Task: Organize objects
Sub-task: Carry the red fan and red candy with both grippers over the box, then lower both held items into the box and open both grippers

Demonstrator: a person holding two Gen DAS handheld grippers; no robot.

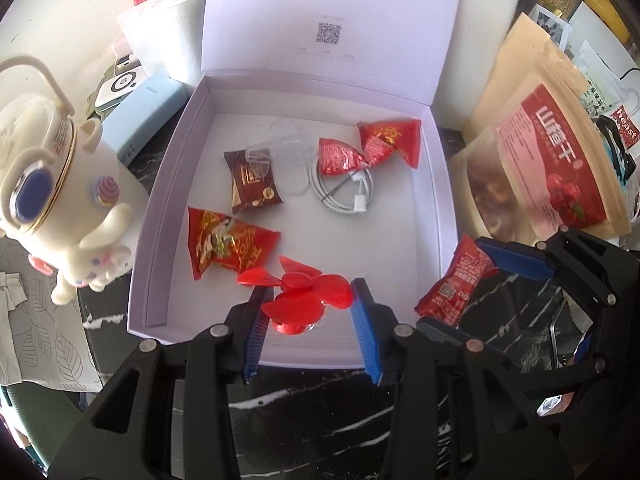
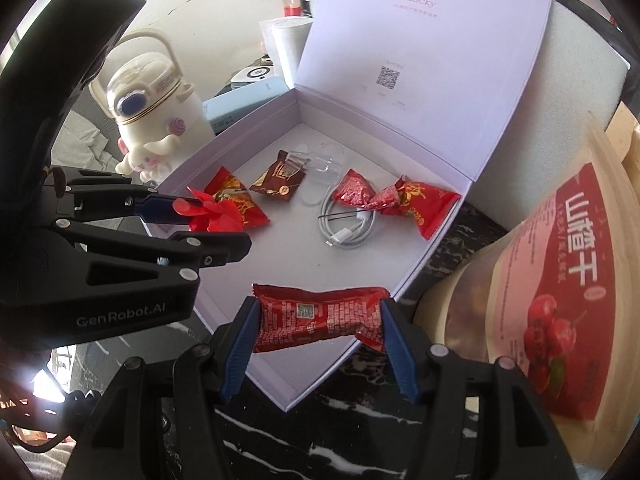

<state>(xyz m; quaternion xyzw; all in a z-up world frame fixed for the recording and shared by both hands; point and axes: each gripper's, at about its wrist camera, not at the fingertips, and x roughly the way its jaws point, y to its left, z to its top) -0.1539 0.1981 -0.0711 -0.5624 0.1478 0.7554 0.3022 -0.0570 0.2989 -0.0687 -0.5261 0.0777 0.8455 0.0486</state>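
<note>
An open white box (image 1: 438, 184) (image 2: 288, 256) sits on the dark marble top with its lid up. Inside lie red sweet packets (image 1: 228, 244), a brown packet (image 1: 252, 178), a coiled white cable (image 1: 344, 192) and a clear plastic piece. My left gripper (image 1: 308, 296) (image 2: 216, 220) is shut on a small red fan (image 1: 298, 292) (image 2: 200, 208), held over the box's near edge. Over the box's right corner, my right gripper (image 2: 320, 320) (image 1: 450, 282) is shut on a red snack packet (image 2: 316, 316) (image 1: 456, 280), gripped across its length.
A cream cartoon flask (image 1: 60, 184) (image 2: 156, 120) stands left of the box, beside a light-blue case (image 1: 148, 120) and a paper roll (image 1: 172, 36). Kraft snack bags with a red label (image 1: 556, 160) (image 2: 560, 288) crowd the right side. Jars stand at the back.
</note>
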